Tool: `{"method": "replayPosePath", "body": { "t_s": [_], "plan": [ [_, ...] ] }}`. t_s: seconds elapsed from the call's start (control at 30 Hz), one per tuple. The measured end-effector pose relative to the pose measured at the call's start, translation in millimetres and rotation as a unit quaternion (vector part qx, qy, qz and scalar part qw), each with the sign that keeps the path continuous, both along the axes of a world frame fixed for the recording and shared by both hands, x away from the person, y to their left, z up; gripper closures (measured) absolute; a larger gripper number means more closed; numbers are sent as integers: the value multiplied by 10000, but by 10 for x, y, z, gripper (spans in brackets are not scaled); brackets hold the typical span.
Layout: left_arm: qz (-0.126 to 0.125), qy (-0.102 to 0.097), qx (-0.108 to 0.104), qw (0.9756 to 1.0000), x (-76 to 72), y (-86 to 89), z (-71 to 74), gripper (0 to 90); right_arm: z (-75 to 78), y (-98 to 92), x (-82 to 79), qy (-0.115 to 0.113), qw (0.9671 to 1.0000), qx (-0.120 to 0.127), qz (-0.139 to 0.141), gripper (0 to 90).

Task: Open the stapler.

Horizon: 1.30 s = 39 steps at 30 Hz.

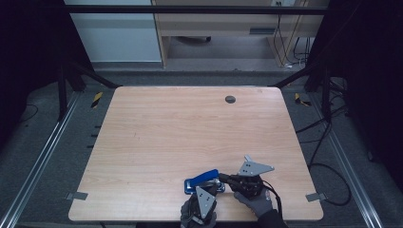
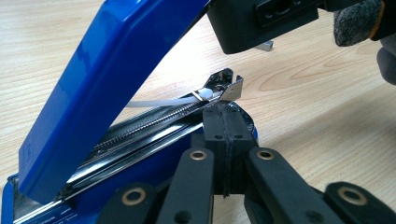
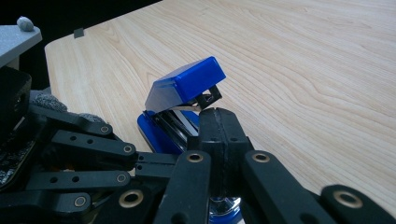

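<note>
Both tools (image 1: 219, 183) shut beside stapler (image 1: 203, 179)

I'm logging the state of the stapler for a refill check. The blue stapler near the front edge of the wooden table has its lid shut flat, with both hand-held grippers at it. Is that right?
Not quite. The blue plastic stapler has its lid swung up, baring the metal staple channel, as the left gripper view shows. The rest holds: it sits near the front edge of the light wooden table, with the left hand-held gripper and the right hand-held gripper at it.

A bare wooden table (image 1: 157, 142) with a round grommet (image 1: 230, 99), cables (image 1: 328, 156) on grey floor (image 1: 47, 156).
</note>
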State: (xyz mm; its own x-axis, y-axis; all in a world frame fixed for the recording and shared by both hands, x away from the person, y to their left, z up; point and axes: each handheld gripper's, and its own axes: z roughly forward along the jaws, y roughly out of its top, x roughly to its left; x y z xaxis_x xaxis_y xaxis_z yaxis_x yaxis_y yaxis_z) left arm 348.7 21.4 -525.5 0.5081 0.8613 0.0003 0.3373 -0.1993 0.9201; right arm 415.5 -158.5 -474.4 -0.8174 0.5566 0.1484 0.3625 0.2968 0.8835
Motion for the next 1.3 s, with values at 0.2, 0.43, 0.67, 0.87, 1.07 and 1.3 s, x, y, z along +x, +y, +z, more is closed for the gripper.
{"method": "replayPosePath", "body": {
  "t_s": [0.2, 0.43, 0.67, 0.87, 1.07, 1.3],
  "plan": [
    [-26, 31, -68, 10000, 4, 12, -4, 899, 13, 10, 3, -31, 10000, 16, 41, 900],
    [-30, 30, -84, 10000, 5, 14, -6, 899, 35, 40, 16, -50, 9999, 68, 129, 900],
    [-23, 19, -136, 9999, 3, 19, -14, 900, 46, 63, 25, -36, 9998, 96, 170, 900],
    [-19, 6, -143, 9999, 0, 18, -18, 900, 82, 105, 33, -88, 9995, 168, 234, 900],
    [-6, -31, -132, 9999, -6, 14, -25, 900, 118, 169, 31, -88, 9994, 179, 299, 900],
    [-18, -5, -172, 9999, -3, 22, -26, 899, 151, 218, 37, -120, 9990, 231, 359, 900]
  ]
}}
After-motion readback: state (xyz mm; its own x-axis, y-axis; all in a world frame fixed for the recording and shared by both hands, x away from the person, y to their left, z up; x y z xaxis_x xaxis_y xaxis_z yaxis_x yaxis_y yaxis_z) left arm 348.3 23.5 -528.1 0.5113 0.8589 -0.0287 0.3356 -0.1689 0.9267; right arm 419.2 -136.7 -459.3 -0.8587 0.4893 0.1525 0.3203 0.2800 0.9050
